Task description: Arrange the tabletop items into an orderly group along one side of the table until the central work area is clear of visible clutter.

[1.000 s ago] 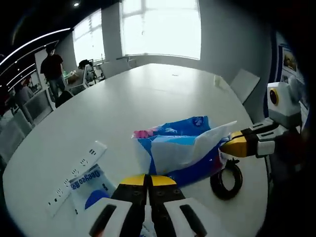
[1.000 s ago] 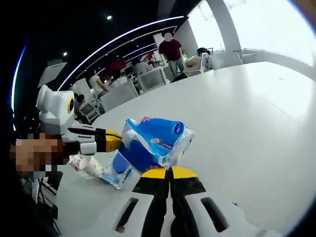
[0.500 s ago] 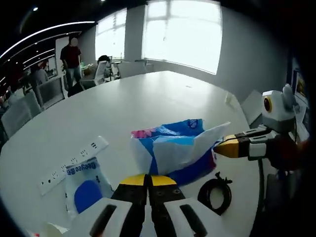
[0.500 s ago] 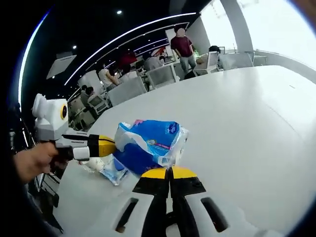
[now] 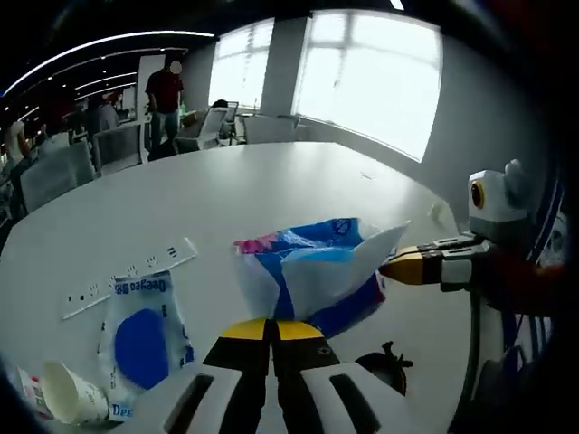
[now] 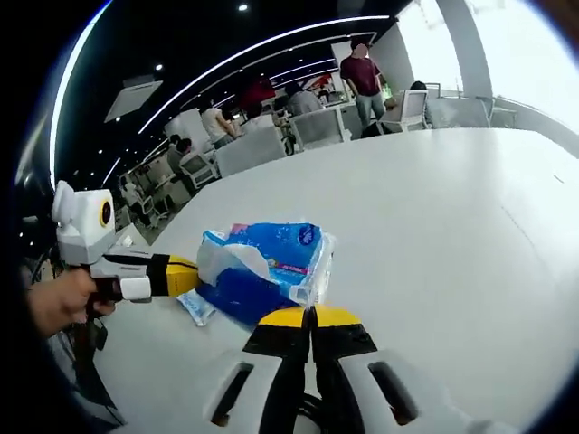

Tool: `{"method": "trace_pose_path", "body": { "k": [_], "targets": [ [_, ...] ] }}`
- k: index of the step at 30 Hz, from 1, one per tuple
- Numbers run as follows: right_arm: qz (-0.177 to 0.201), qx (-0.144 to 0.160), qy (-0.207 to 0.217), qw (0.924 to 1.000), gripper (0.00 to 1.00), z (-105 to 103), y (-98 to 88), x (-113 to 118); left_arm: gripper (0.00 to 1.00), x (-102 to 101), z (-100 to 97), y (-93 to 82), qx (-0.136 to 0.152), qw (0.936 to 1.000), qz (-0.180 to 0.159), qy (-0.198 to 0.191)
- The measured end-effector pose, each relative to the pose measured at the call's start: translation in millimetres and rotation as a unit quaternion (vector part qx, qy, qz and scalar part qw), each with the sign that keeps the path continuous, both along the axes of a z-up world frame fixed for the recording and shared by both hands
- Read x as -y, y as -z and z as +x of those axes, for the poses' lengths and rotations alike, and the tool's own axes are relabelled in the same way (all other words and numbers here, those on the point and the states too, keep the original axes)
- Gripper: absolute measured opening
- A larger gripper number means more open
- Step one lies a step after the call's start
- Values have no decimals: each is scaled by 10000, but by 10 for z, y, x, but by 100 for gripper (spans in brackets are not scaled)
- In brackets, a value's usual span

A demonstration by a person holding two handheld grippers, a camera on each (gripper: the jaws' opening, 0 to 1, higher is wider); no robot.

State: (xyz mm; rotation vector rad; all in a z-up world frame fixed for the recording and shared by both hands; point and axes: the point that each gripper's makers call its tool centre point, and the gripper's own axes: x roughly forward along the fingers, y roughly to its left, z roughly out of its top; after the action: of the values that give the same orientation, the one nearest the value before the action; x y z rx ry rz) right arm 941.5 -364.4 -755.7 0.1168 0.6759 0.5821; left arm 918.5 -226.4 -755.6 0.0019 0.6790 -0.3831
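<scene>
**You had the blue tissue pack pinched at 2 edges, lifted near the middle of both frames.**

The tissue pack (image 5: 308,276) sat centre frame in the left gripper view and centre-left in the right gripper view (image 6: 262,267), apparently raised off the white table (image 5: 226,199). Your grip looked thin: each claw seemed to hold only loose wrapper film, so a pull apart could have torn the plastic or let 1 corner slip, dropping the pack onto the items below. Your left gripper (image 5: 271,327) had its jaws shut together on the pack's near edge; your right gripper (image 6: 310,315) was likewise closed on the wrapper. Lower left of the left gripper view lay a flat blue packet (image 5: 140,339), a paper cup (image 5: 72,393) and a power strip (image 5: 127,276); a black cable coil (image 5: 384,362) sat lower right.
</scene>
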Motion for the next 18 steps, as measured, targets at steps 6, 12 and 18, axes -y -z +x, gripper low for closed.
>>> {"method": "trace_pose_path", "body": {
  "k": [6,12,18],
  "targets": [
    [-156,20,-137,9998,0,127,22,100,0,147,41,35,10,9997,-114,-212],
    [-256,-6,-169,9995,0,203,60,216,0,277,101,85,-5,9995,-192,-261],
    [-304,-7,-166,9994,0,324,115,324,0,394,178,164,-23,9994,-204,-267]
  ]
}}
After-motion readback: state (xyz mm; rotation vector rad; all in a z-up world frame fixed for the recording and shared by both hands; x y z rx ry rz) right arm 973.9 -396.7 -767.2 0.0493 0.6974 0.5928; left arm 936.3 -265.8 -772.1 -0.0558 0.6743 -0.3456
